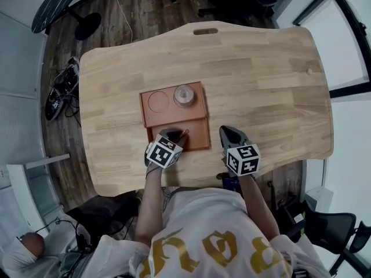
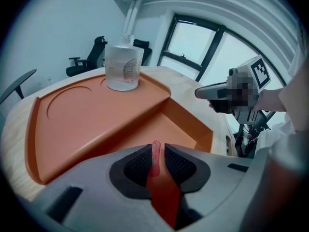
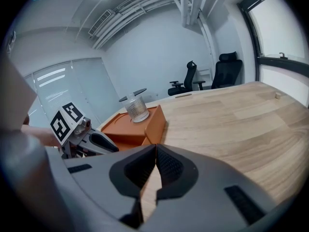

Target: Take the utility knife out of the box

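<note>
The box is an orange tray [image 1: 144,113] on the wooden table, with a raised shelf at the back and a sunken compartment [image 2: 169,127] at the front. My left gripper [image 1: 174,135] points down into that compartment. A thin red utility knife [image 2: 155,152] stands between its jaws, which are slightly parted, with a gap beside the blade; its tip [image 1: 184,133] shows in the head view. My right gripper [image 1: 229,134] hovers over bare table just right of the tray, shut with nothing in it.
A clear plastic jar [image 1: 184,95] stands on the tray's raised shelf, beside a round recess [image 1: 157,101]. The table [image 1: 266,80] stretches bare to the right and far side. Office chairs [image 3: 227,71] stand beyond its far edge.
</note>
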{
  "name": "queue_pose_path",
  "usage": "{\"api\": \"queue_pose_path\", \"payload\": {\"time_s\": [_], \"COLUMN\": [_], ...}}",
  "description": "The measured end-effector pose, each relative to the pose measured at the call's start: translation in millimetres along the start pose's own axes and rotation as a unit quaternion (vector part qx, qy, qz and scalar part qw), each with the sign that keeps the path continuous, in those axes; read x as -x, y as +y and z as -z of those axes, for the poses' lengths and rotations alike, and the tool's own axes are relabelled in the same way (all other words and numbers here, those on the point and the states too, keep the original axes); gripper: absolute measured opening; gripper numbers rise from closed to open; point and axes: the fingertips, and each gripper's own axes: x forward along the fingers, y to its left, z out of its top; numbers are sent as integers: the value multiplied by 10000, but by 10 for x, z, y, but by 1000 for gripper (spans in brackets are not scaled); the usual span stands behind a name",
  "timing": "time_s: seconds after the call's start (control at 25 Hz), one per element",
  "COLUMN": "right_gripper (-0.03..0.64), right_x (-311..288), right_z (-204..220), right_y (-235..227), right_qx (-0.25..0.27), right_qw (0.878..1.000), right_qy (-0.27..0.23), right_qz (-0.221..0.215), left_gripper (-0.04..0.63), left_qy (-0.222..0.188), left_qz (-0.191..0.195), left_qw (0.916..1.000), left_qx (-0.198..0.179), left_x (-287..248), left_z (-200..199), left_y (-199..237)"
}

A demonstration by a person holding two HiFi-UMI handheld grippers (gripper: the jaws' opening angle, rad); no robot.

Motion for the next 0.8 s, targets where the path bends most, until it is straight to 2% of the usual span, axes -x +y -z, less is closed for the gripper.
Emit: {"api": "queue_pose_path", "payload": {"time_s": [0.04, 0.08, 0.24, 0.44, 0.8], "right_gripper": [12, 11, 11, 12, 11], "right_x": [-12, -23, -54, -76, -97], "right_z": [2, -2, -27, -8, 29], "right_y": [-13, -28, -78, -145, -204], "right_qx": [-15, -31, -72, -130, -324], "right_qw": [10000, 10000, 10000, 9999, 9994], "right_qy": [11, 16, 20, 49, 76], "right_qz": [6, 15, 36, 60, 40], "left_gripper": [83, 97, 102, 107, 97], "left_qy": [49, 105, 340, 591, 694], "left_qz": [25, 40, -17, -217, -638], "left_qw": [10000, 9999, 9991, 9950, 9875], "left_qx": [-2, -12, -243, -781, -1267], "left_x": [-18, -37, -110, -179, -222], "left_z": [6, 16, 68, 106, 110], "left_y": [1, 3, 21, 24, 55]}}
